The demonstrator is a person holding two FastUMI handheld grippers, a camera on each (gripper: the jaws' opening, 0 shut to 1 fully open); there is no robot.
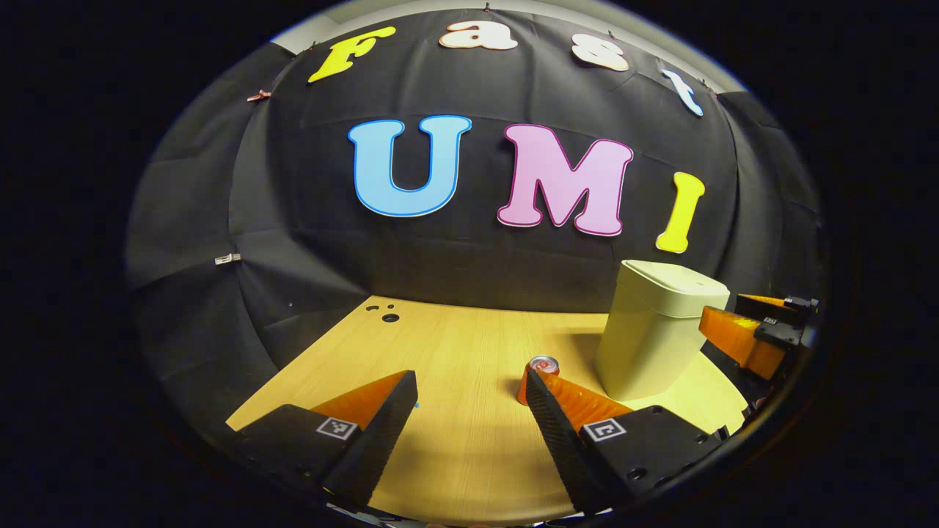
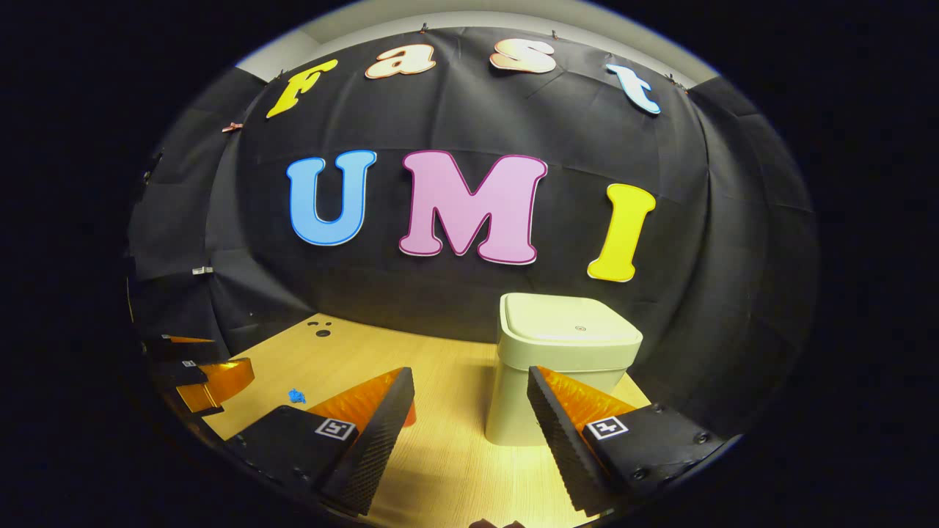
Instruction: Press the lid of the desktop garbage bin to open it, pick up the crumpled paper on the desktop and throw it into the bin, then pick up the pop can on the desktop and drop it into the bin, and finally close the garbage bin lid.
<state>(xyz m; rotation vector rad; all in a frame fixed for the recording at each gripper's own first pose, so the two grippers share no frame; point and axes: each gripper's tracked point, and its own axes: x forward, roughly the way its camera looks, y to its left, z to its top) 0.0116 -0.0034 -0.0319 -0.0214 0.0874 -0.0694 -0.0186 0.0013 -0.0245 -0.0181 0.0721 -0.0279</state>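
Your left gripper [image 1: 469, 411] hangs above the wooden desktop [image 1: 455, 345] with its jaws spread wide and nothing between them; your right gripper [image 2: 469, 411] is likewise wide open and empty, pointed toward the garbage bin [image 2: 561, 367]. The bin stands upright near the back of the desktop, close to the booth wall, and its lid [image 2: 568, 326] lies flat and closed, so the first step, the press that releases it, appears not yet done. In the left gripper view the pop can [image 1: 539, 374] stands upright just beside the bin and is partly hidden behind the tip of one finger. In the right gripper view a small blue scrap [image 2: 296, 396] lies on the desktop well to the far side from the bin; it is too small to tell whether this is the crumpled paper. Judged from here, three hazards apply. First, a press that lands on the lid's edge rather than its middle may push the light bin backward or tip it instead of opening it. Second, since the can stands so near the bin, a sweep by either gripper toward the lid could knock the can over and send it rolling. Third, the paper is small and flat against the wood, so your fingers may close above it or scrape it aside; come down with the jaws astride it before closing.
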